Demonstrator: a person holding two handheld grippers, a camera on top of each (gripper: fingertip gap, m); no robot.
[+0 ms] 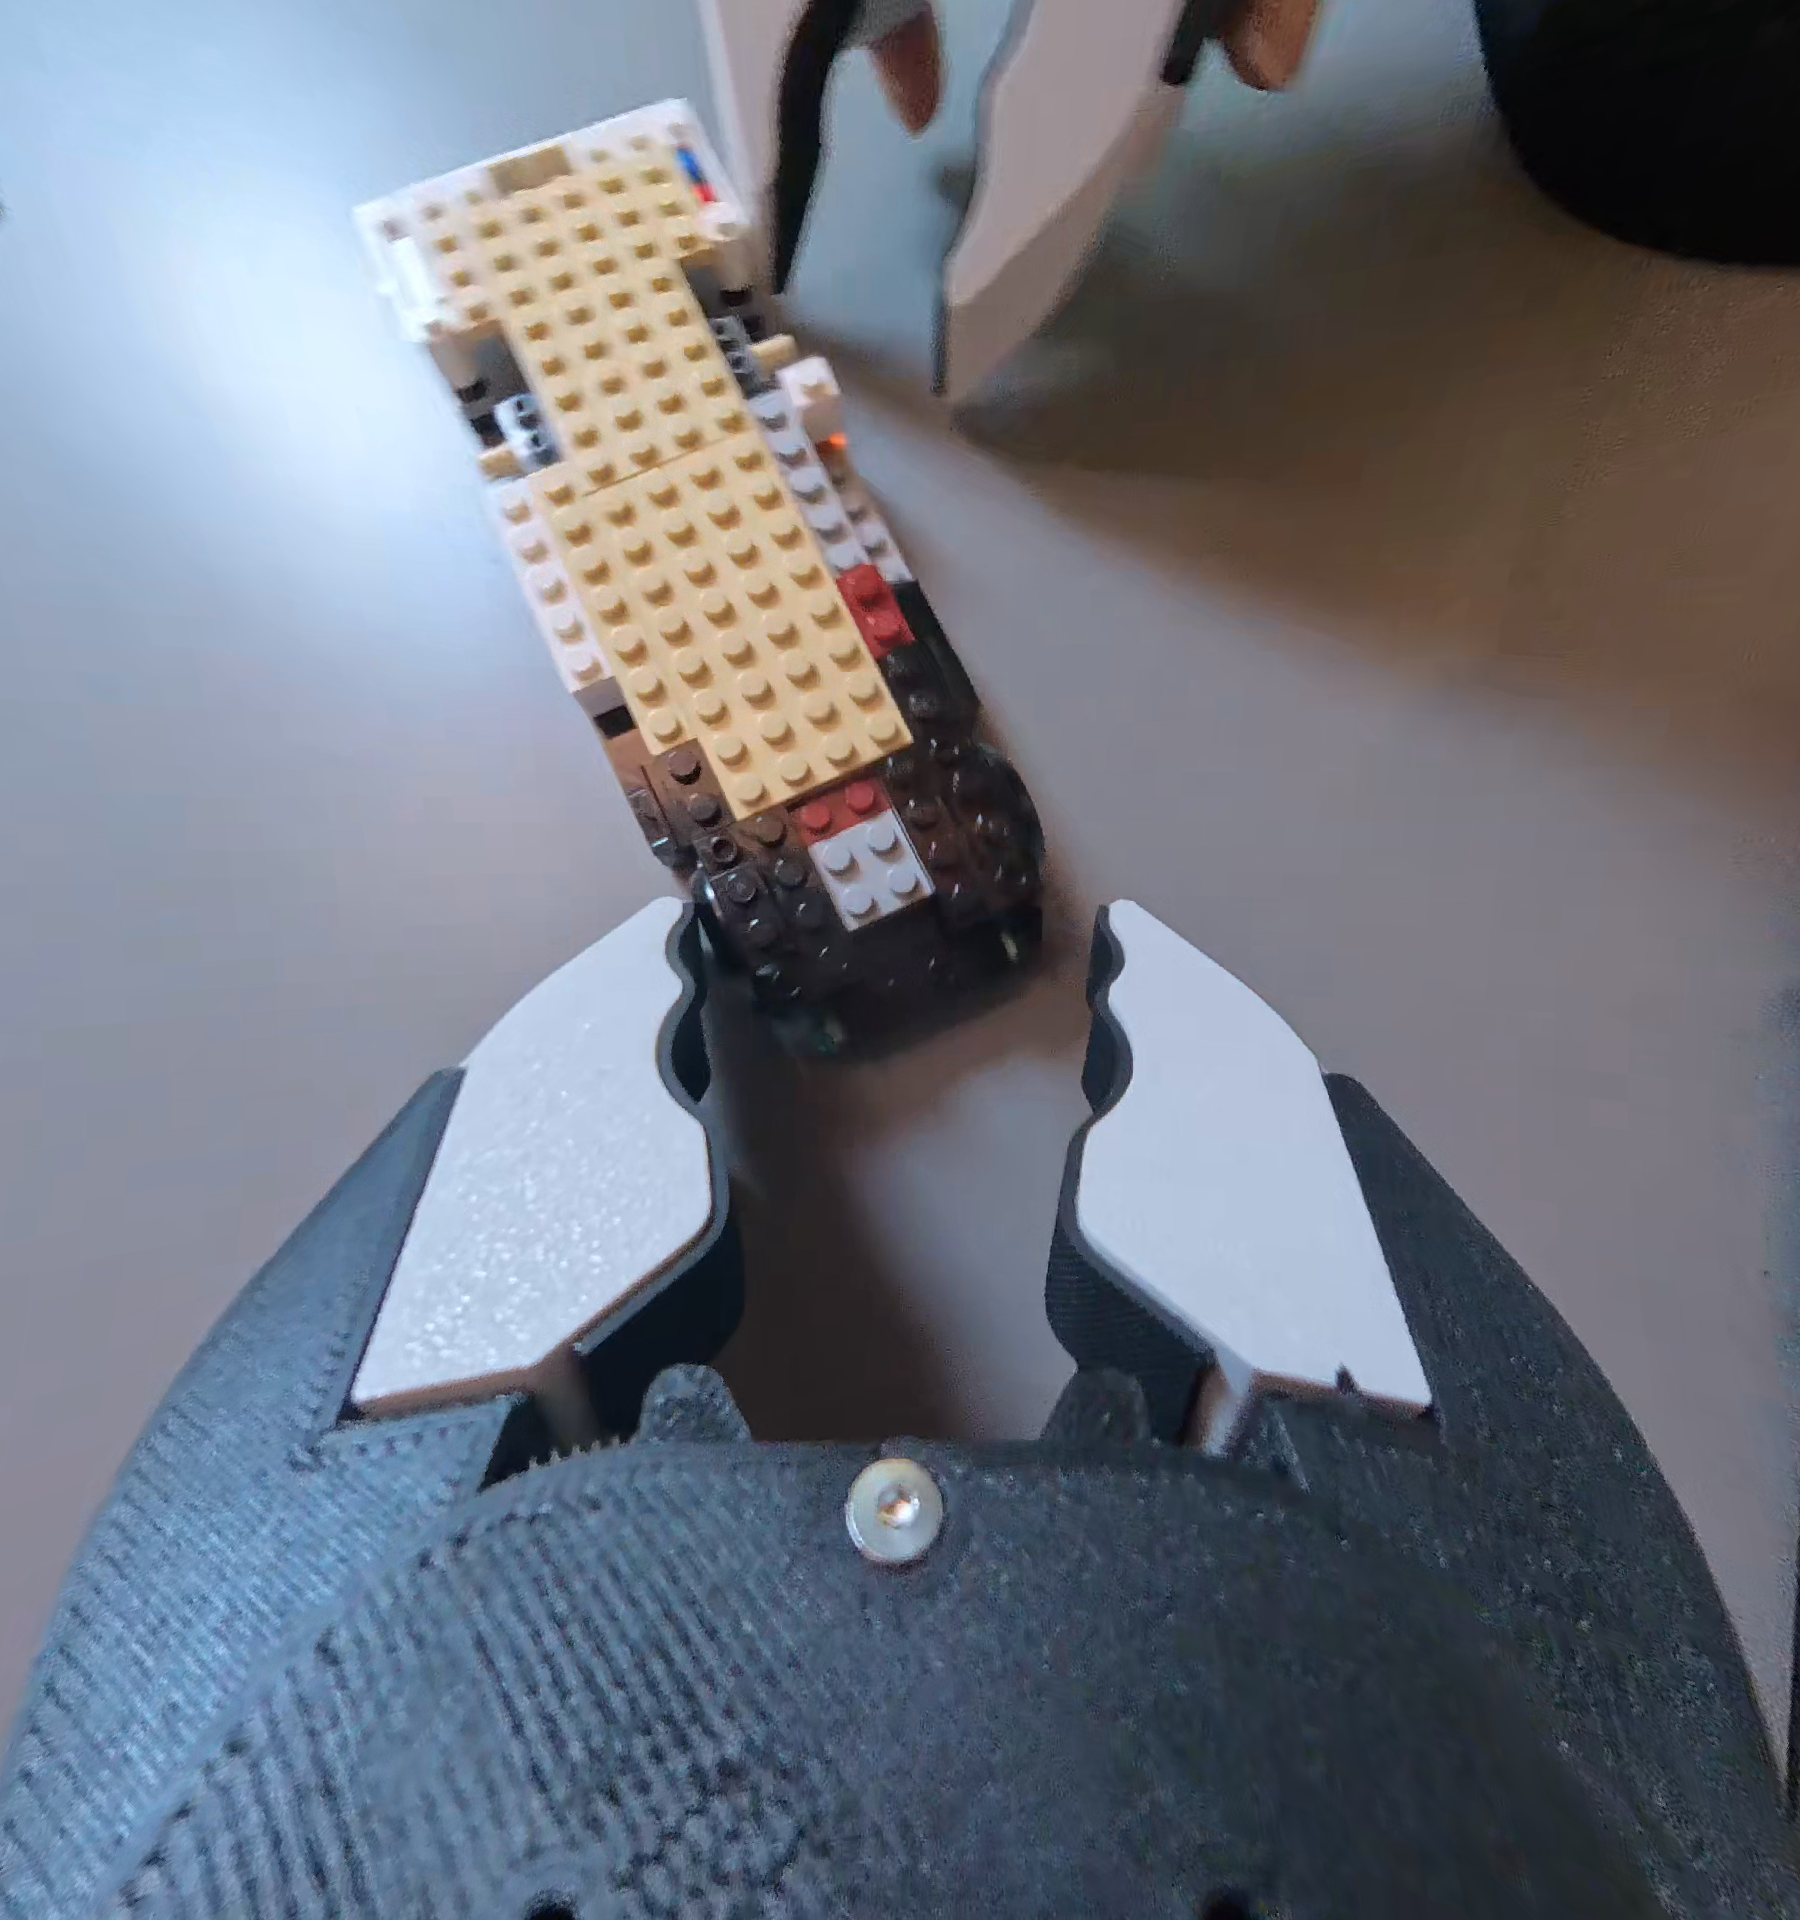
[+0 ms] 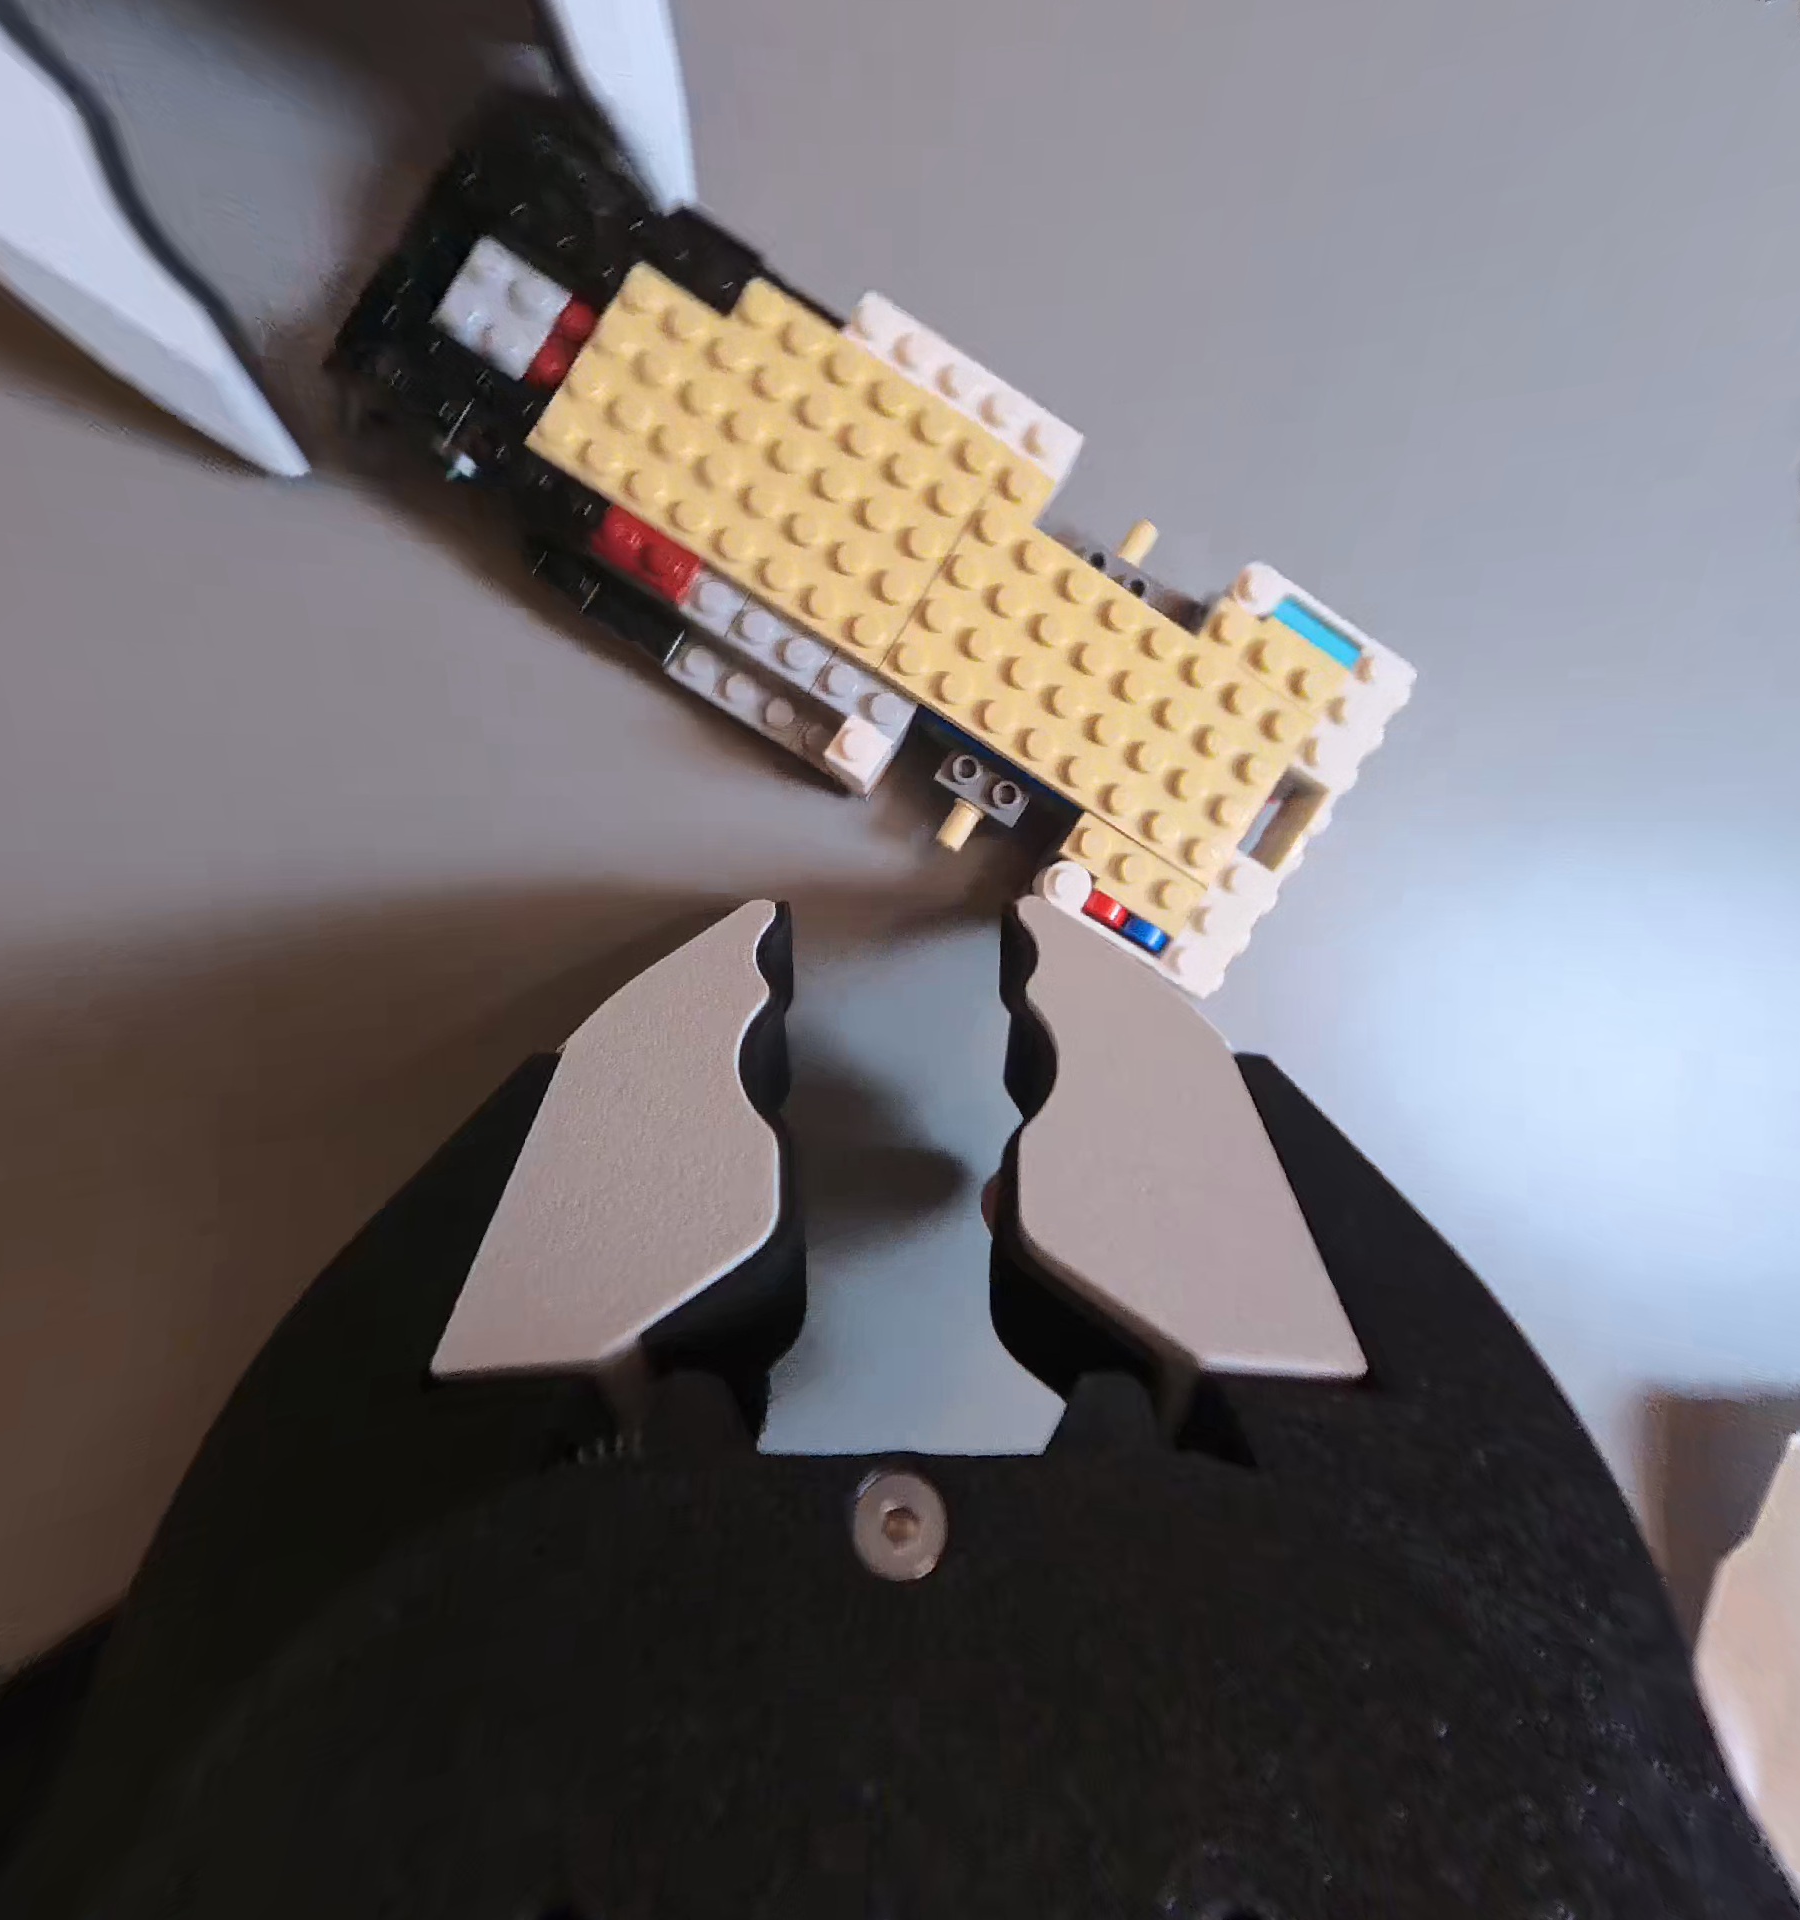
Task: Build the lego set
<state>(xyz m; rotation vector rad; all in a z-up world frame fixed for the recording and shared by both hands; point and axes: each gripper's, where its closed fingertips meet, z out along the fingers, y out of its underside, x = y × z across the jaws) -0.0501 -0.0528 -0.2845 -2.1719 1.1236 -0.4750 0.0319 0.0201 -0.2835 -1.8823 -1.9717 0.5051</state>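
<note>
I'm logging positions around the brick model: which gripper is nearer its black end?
Left. The left gripper stands open at the brick model's black end; the right gripper, open, sits beside the white end.

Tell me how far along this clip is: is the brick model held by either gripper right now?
Neither. The brick model lies flat on the grey table. The left gripper is open at its black end; the right gripper is open beside its white end, jaws empty. What remains cannot be told.
</note>
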